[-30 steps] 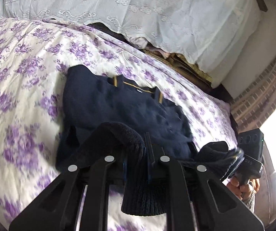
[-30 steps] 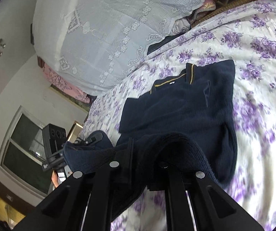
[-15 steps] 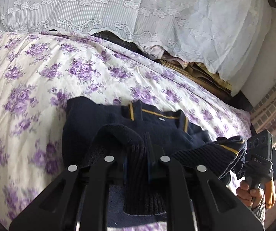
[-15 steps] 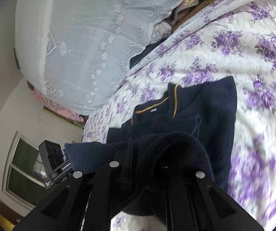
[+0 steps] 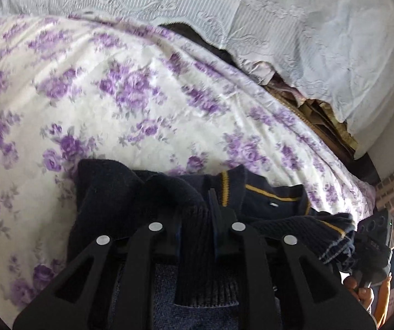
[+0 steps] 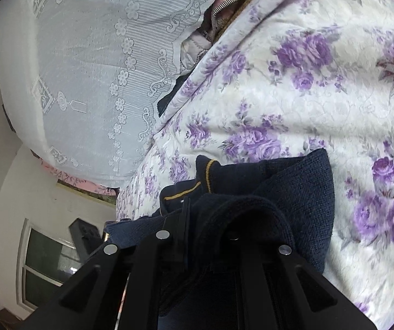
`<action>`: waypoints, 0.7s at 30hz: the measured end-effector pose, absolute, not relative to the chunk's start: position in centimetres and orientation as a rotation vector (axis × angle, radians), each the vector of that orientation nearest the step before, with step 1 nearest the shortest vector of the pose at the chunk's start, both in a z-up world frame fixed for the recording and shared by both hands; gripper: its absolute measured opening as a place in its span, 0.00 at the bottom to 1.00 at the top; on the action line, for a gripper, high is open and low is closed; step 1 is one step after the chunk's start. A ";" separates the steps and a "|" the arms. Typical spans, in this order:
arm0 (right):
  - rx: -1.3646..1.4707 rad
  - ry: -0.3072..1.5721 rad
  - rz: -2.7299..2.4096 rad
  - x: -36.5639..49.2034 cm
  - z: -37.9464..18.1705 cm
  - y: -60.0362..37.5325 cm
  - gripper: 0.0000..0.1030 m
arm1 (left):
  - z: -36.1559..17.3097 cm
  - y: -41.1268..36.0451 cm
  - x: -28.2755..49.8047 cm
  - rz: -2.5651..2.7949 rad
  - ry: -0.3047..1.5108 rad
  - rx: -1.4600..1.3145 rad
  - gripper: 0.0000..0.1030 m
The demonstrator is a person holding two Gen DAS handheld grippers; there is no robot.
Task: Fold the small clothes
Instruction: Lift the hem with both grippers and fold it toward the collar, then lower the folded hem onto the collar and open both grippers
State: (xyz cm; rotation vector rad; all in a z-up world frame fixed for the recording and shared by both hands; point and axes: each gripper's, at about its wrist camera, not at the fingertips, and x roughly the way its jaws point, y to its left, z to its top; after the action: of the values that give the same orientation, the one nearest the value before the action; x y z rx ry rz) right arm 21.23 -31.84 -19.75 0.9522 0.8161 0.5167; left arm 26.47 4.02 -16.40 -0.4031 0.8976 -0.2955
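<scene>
With both tongs clamped on the ribbed hem of the navy sweater [image 5: 109, 192], the left gripper [image 5: 197, 217] just starting to ease and the right gripper [image 6: 210, 228] pinching tight, the fold from hem to the gold-striped collar [image 5: 265, 191] looks nearly laid. Next comes release and smoothing. It lies near on a purple-flowered bedspread [image 5: 114, 96]; a lace-covered pile [image 5: 252, 13] sits far behind.

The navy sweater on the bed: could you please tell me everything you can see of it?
The navy sweater is a dark knit with a mustard-striped collar and ribbed hem. It lies on the floral bedspread, its lower part lifted and doubled toward the collar. The left tongs and right tongs each pinch a hem corner; the left jaws are easing open.
</scene>
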 end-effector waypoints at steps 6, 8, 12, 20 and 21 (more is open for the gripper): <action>1.002 0.651 0.528 18.6 -16.6 -33.9 0.74 | -14.6 5.3 24.7 -0.314 0.853 -0.473 0.68; 0.991 0.592 0.518 17.7 -15.4 -34.9 0.74 | -13.0 5.7 23.4 -0.243 0.777 -0.439 0.83; 0.966 0.531 0.493 16.4 -13.8 -35.5 0.75 | -11.3 5.9 22.3 -0.217 0.721 -0.412 0.83; 0.690 0.717 0.676 19.6 -12.6 -24.9 0.75 | -11.3 0.3 23.2 -0.340 0.779 -0.292 0.91; 0.683 0.746 0.671 20.5 -13.2 -24.1 0.75 | -11.9 -0.5 23.7 -0.309 0.798 -0.243 0.93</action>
State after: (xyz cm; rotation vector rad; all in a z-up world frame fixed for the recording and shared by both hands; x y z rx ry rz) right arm 20.53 -24.13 -13.17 0.6832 0.7456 0.6709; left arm 23.75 -0.47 -11.92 -0.2433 0.7977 -0.3091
